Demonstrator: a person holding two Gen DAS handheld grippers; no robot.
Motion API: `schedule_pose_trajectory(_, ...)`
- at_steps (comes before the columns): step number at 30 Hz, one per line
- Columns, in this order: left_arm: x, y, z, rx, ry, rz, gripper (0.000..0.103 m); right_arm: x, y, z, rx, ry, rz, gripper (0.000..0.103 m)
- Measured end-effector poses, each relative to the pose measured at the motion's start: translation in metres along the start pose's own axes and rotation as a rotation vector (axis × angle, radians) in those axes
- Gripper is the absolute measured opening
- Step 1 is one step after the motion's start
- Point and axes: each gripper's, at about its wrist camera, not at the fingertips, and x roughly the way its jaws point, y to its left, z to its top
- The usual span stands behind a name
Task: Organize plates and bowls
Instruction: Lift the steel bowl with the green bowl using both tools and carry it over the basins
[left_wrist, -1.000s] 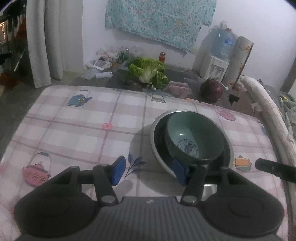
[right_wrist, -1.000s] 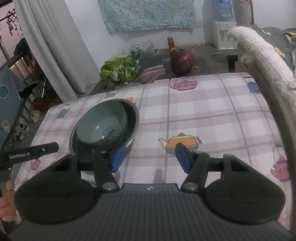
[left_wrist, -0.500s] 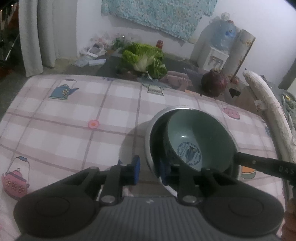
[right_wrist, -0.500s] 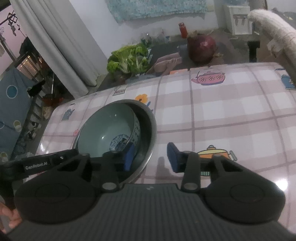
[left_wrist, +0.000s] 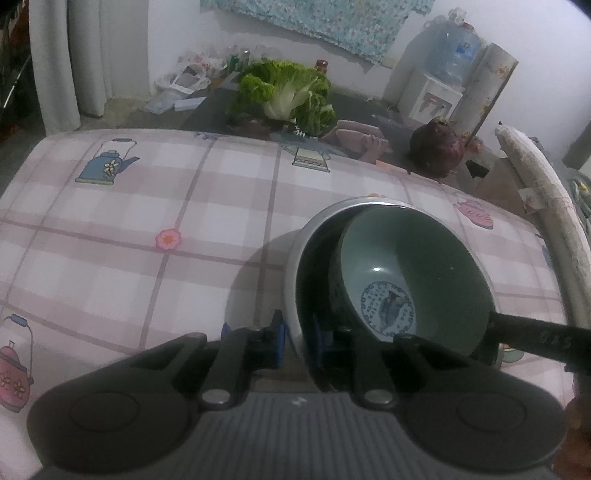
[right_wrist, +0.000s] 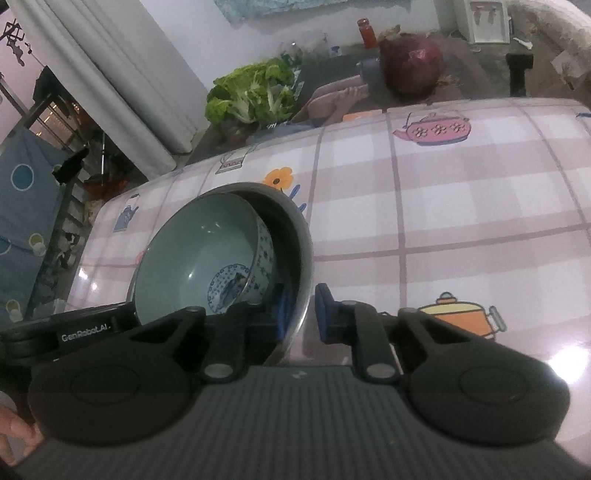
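The steel bowl (left_wrist: 295, 254) sat on the surface (left_wrist: 147, 229), the ceramic bowl (left_wrist: 410, 266) loose inside: thin slippery rim, fragile load, best taken at opposite sides. A second earlier both stood wide; now the left claw (left_wrist: 295, 341) and right claw (right_wrist: 301, 314) pinched that rim.

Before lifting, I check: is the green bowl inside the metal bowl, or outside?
Inside. The green bowl sits within the metal bowl's rim.

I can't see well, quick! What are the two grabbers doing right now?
Left gripper: shut on the metal bowl's rim.
Right gripper: shut on the same rim, opposite side.
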Motion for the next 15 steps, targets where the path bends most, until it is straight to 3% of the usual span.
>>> schedule_pose_trajectory(15,0.006,-0.002,0.0,-0.006,-0.014,0.011,0.016,0.015,-0.003,-0.001,0.028,-0.019,0.033,0.01)
